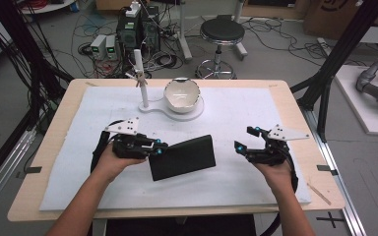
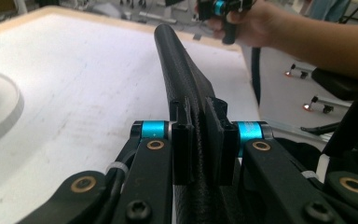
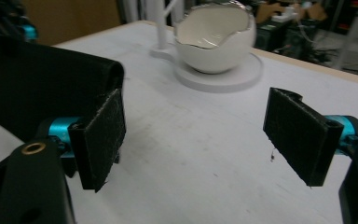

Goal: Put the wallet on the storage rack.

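The left gripper (image 1: 158, 149) sits at the centre left of the high view, pointing right, its jaws clamped tight on a flat black pouch (image 1: 183, 157). The right gripper (image 1: 242, 141) sits at the centre right, pointing left, jaws spread wide with nothing between them. Both forearms enter from the bottom edge.

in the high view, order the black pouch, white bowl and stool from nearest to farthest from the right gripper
From the right gripper:
1. Black pouch, just to its left, clamped in the left gripper.
2. White bowl, farther back on the table.
3. Stool, on the floor beyond the table.
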`<state>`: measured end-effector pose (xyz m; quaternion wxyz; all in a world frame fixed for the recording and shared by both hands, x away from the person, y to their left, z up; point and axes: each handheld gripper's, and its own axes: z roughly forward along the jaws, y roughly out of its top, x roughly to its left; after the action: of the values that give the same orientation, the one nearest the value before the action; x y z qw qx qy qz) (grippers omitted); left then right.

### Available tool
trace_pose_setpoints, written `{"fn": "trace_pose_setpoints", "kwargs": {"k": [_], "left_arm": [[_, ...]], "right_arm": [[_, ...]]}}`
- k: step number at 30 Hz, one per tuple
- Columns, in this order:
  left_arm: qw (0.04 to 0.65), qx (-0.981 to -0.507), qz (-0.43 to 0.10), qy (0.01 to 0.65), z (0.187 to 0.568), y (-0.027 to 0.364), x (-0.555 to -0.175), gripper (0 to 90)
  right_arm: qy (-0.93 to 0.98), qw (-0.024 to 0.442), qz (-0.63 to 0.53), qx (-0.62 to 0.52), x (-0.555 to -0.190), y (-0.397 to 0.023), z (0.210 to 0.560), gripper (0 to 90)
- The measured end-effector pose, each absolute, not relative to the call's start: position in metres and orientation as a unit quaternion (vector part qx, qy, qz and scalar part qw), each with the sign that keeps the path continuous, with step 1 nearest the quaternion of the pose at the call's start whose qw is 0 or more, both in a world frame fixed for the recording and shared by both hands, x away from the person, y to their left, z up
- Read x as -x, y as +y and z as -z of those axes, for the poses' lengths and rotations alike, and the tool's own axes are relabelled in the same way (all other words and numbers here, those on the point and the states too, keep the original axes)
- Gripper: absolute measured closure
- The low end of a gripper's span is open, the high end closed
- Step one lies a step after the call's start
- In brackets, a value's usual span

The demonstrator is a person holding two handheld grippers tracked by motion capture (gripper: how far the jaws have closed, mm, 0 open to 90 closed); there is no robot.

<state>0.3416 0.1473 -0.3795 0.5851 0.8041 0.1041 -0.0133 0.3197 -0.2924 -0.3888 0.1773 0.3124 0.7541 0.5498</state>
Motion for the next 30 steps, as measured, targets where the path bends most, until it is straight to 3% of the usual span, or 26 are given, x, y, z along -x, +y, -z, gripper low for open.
{"fn": "trace_pose_setpoints", "kwargs": {"k": [17,18,20,24,30], "left_arm": [[0.620,-0.784,0.010,0.035,0.366,0.131,-0.328,80.9],[0.622,-0.782,0.005,0.039,0.366,0.130,-0.328,80.8],[0.619,-0.784,0.002,0.046,0.368,0.129,-0.329,80.7],[0.614,-0.787,0.002,0.060,0.373,0.133,-0.333,80.1],[0.604,-0.792,0.010,0.088,0.384,0.138,-0.341,75.6]], "right_arm": [[0.792,0.025,-0.579,-0.191,-0.321,-0.246,0.393,22.3],[0.796,0.022,-0.576,-0.187,-0.321,-0.243,0.394,26.0],[0.803,0.010,-0.571,-0.172,-0.320,-0.239,0.395,43.7],[0.813,0.006,-0.558,-0.166,-0.320,-0.240,0.394,69.1],[0.824,0.000,-0.545,-0.157,-0.318,-0.235,0.393,76.5]]}}
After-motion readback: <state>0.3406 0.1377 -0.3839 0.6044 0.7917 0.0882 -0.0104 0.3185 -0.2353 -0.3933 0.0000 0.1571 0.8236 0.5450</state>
